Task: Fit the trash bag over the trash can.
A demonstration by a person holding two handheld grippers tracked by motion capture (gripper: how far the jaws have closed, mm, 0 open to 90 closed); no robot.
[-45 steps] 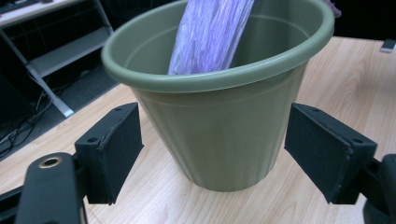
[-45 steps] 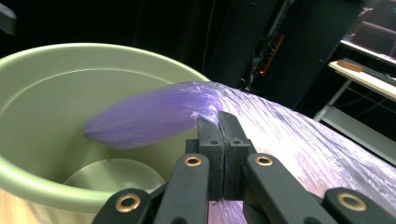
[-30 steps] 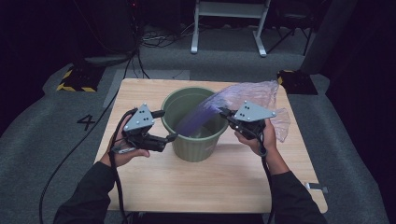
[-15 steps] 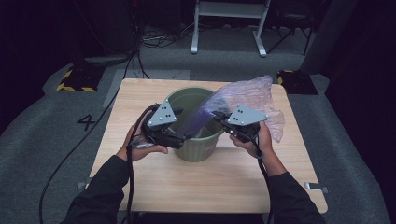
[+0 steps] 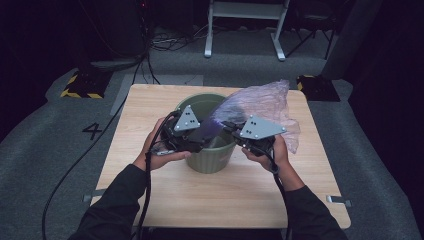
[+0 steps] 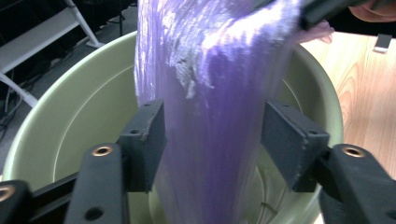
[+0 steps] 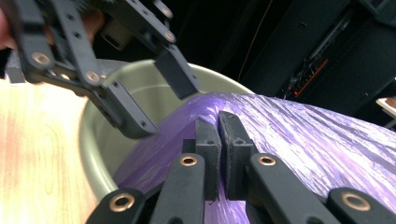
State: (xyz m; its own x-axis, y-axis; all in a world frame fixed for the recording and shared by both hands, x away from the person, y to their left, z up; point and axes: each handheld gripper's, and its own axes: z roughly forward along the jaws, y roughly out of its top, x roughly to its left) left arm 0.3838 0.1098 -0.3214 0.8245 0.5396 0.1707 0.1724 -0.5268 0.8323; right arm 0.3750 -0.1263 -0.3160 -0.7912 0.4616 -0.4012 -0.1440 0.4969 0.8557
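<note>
The right claw pinches the purple bag over the bin rim; the left claw, closing, straddles it.

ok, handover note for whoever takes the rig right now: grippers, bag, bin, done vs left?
Right gripper: shut on the purple plastic bag, holding it over the bin's far-right rim.
Left gripper: jaws have just been closing around the bag's bunched lower end; pads not clearly pressing yet, so treat as open.
Green bin: upright mid-table. The bag's lower end hangs inside it; the rest billows outside over the table on the right.
Done: bag partly fed into the bin.
Left, probably: finish the left grip, spread the bag inside, fold its mouth over the rim.
</note>
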